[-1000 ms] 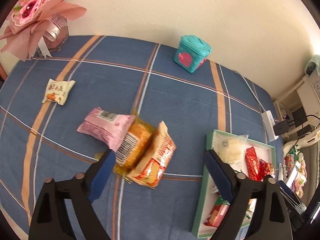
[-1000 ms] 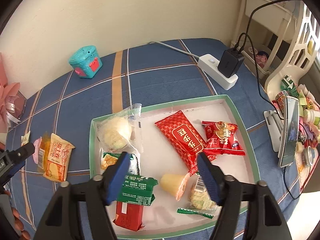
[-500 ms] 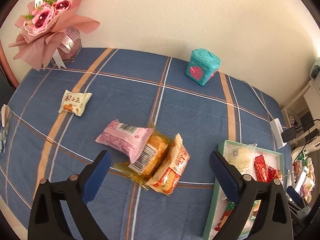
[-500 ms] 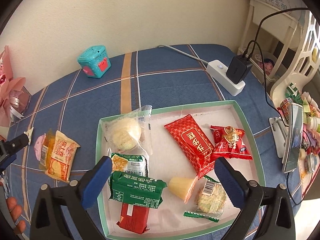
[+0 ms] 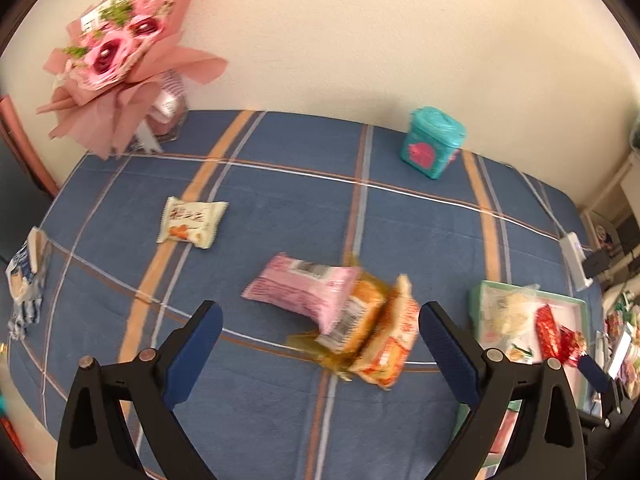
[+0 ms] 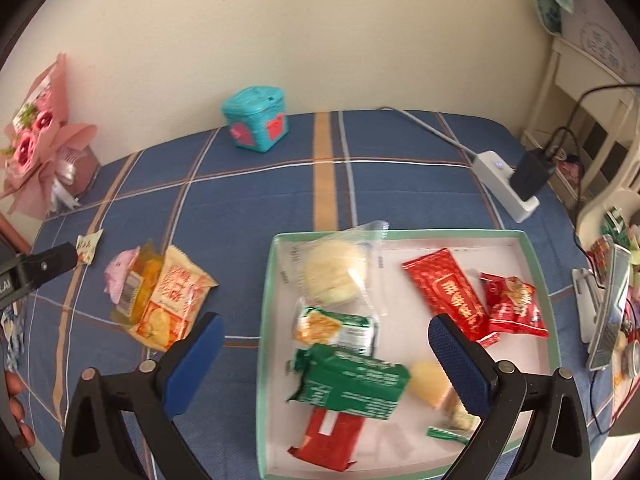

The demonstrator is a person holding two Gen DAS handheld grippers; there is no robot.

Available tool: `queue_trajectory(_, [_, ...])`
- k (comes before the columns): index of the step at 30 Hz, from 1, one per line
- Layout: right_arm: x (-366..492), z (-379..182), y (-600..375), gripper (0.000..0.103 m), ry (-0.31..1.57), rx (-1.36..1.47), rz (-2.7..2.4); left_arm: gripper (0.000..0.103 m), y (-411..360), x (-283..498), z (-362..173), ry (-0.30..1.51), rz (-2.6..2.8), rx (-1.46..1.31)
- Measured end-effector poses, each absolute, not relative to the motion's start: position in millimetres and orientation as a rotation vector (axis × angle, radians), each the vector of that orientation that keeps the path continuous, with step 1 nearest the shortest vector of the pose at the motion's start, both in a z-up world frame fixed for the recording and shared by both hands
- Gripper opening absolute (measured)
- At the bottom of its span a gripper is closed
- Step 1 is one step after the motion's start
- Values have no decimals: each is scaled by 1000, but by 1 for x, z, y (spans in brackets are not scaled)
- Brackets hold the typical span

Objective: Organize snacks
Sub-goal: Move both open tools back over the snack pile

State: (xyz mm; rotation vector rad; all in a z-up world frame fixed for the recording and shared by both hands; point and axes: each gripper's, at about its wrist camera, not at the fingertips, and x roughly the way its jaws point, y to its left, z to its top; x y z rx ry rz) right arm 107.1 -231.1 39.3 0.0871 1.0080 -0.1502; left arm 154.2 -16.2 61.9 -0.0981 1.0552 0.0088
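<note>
1. Left wrist view: a blue quilted cloth (image 5: 420, 236) with orange and white stripes covers the table, which stands against a plain cream wall (image 5: 360, 32).
2. A paper-wrapped pink bouquet (image 5: 120, 68) leans in the far left corner; a teal box (image 5: 432, 142) with rounded edges stands by the wall.
3. The left gripper (image 5: 320, 334) has its blue ribbed pads spread wide, nothing between them. Beyond it lies a heap of crinkly packets: a pink packet (image 5: 300, 290) over an orange packet (image 5: 360, 316) and a yellow-orange packet (image 5: 390, 344).
4. A small cream packet (image 5: 192, 222) lies apart to the left; a blue-and-white bag (image 5: 24, 276) sits at the cloth's left edge.
5. Right wrist view: the right gripper (image 6: 322, 344), whose jaws have just been opening, is spread wide above a shallow green-rimmed tray (image 6: 266, 280) with a white floor.
6. In the tray lie a clear-wrapped pale bun (image 6: 334, 272), a glossy red packet (image 6: 452, 294), a smaller red packet (image 6: 514, 304) and a green packet (image 6: 352, 380), blurred.
7. A white power strip (image 6: 504, 184) with a black plug rests at the right.
</note>
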Motion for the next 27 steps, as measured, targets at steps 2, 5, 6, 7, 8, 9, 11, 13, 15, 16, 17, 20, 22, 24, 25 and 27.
queue_trajectory(2, [109,35,-219,103,1025,73,-128,98,-2,156,60,1062,45,-118])
queue_trajectory(5, [113,28,-204,103,1040,80,-93,98,16,158,56,1071,72,-147])
queue_trajectory(6, [114,26,-199,103,1046,89,-84,98,22,159,55,1074,80,-159])
queue_trajectory(7, [116,23,-194,103,1054,97,-72,98,28,159,54,1076,87,-172])
queue_trajectory(8, [118,21,-189,103,1061,102,-62,98,33,160,52,1078,93,-183])
queue_trajectory(9, [121,19,-184,103,1068,106,-51,98,38,161,49,1085,100,-196])
queue_trajectory(11, [125,16,-174,103,1074,110,-31,98,46,163,44,1098,108,-222])
queue_trajectory(13, [129,13,-165,103,1078,121,-18,98,51,165,40,1109,111,-244])
queue_trajectory(15, [134,11,-160,103,1080,147,-3,98,53,167,37,1114,110,-259])
queue_trajectory(16, [136,10,-157,103,1082,161,6,98,53,167,36,1115,109,-264])
queue_trajectory(17, [138,8,-154,103,1083,173,14,98,54,169,33,1119,107,-269])
queue_trajectory(20, [144,5,-145,102,1085,178,36,98,51,175,24,1147,85,-279])
queue_trajectory(22, [148,2,-139,102,1083,170,46,98,47,180,18,1158,59,-280])
queue_trajectory(24, [153,-1,-134,101,1087,168,53,98,42,184,12,1166,40,-279])
queue_trajectory(25, [155,-4,-132,99,1090,169,56,98,40,187,9,1172,31,-276])
queue_trajectory(27, [159,-9,-129,95,1102,173,59,98,36,192,3,1179,5,-271])
